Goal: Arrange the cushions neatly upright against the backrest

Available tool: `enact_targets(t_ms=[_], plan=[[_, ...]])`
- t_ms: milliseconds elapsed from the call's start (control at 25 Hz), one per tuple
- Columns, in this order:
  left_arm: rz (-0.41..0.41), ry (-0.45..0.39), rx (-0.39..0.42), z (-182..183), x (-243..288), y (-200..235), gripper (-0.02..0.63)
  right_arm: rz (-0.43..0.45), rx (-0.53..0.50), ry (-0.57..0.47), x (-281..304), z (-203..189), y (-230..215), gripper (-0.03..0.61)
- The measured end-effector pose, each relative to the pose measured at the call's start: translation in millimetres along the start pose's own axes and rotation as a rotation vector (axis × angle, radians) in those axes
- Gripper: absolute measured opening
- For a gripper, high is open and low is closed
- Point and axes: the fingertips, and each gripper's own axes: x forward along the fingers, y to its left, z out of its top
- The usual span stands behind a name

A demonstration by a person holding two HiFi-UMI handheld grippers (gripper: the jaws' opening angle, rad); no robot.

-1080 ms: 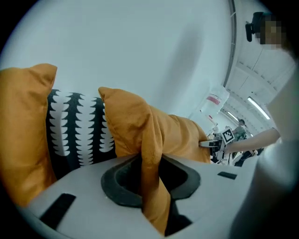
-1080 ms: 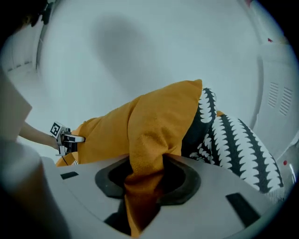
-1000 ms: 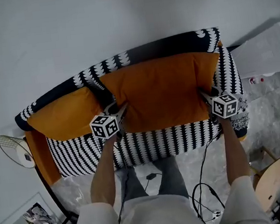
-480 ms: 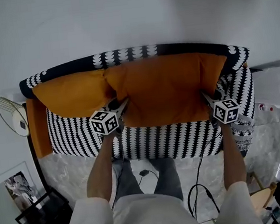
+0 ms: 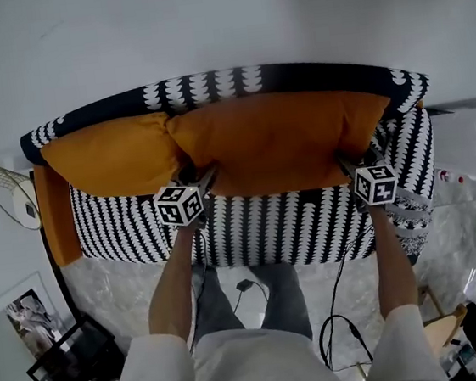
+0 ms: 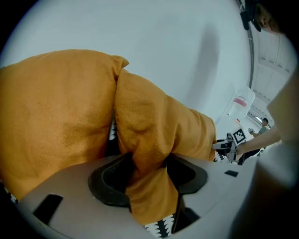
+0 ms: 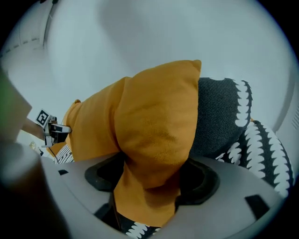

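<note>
1. Large orange cushion [image 5: 279, 142] stands upright against the sofa backrest [image 5: 293, 75]
2. Left tool [image 5: 205, 177] is opening, the cushion's near-left corner between its jaws
3. Right tool [image 5: 343, 162] is opening, the near-right corner between its jaws

large cushion [image 5: 279, 142]; small cushion [image 5: 111, 161] | orange | upright, side by side, against backrest [image 5: 234, 83]

A home living room: a black-and-white patterned sofa [image 5: 267, 225] with orange cushions [image 5: 275, 138], a marble floor [image 5: 457, 237], a fan [image 5: 13, 198], a framed picture [image 5: 18, 321].
</note>
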Motion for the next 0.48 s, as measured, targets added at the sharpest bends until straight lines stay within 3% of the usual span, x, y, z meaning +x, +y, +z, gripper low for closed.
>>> enact_targets(t_ms=[240, 320, 480], plan=[[0.057, -0.063, 0.005, -5, -10, 2, 0.296, -0.027, 0.045, -0.044, -12, -13, -10, 0.397], [0.087, -0.107, 0.007, -11, -19, -1, 0.345, -0.029, 0.079, -0.047, -22, -24, -8, 0.398], [0.109, -0.100, -0.040, -42, -34, -10, 0.345, -0.030, 0.088, -0.057, -37, -41, 6, 0.397]])
